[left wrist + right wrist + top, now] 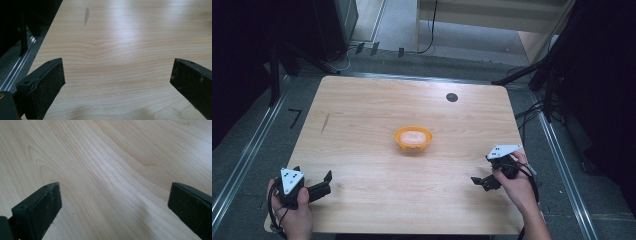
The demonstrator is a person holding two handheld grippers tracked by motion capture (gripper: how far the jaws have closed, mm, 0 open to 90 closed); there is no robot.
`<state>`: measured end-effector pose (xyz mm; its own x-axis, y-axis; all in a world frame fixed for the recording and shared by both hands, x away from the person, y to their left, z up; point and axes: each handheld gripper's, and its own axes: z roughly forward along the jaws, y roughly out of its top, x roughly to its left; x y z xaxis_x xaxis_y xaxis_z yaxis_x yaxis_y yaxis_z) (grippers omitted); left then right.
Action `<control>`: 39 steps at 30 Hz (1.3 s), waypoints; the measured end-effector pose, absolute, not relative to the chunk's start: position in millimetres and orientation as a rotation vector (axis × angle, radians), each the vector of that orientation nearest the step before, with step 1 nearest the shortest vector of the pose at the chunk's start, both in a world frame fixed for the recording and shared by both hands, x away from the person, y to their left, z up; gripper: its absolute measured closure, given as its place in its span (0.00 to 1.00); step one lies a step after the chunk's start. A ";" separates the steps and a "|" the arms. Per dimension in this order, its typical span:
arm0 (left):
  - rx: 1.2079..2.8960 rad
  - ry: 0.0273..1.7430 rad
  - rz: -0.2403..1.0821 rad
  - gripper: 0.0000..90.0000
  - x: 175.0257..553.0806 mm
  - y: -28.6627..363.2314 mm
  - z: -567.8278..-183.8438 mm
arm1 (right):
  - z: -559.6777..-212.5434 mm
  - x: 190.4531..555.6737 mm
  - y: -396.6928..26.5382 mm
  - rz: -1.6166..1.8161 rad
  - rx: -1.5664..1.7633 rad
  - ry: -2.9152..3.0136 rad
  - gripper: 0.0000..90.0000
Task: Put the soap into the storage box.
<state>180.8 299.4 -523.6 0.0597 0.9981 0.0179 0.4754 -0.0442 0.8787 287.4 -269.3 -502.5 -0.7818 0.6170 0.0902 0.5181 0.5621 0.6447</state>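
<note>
While both hands wait near the front of the table [362,110], nothing looks started — the left gripper [323,184] and right gripper [480,181] are spread wide and hold nothing. The orange bowl [413,138] sits in the middle, well apart from both — probably the first thing to reach for.
</note>
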 end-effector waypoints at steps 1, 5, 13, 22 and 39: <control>1.615 1.506 0.915 0.00 180.8 299.4 -523.6 | -503.9 284.9 -272.0 1.018 0.972 2.644 0.00; 1.618 1.506 0.914 0.00 180.6 299.4 -523.5 | -507.8 277.5 -281.0 1.034 1.003 2.620 0.00; 1.620 1.505 0.916 0.00 180.8 299.1 -523.5 | -514.3 264.1 -297.5 1.058 1.047 2.568 0.00; 1.620 1.504 0.918 0.00 180.8 298.5 -523.6 | -524.9 247.3 -316.8 1.105 1.103 2.496 0.00; 1.632 1.506 0.928 0.00 181.1 297.1 -523.6 | -540.0 201.2 -364.5 1.178 1.228 2.382 0.00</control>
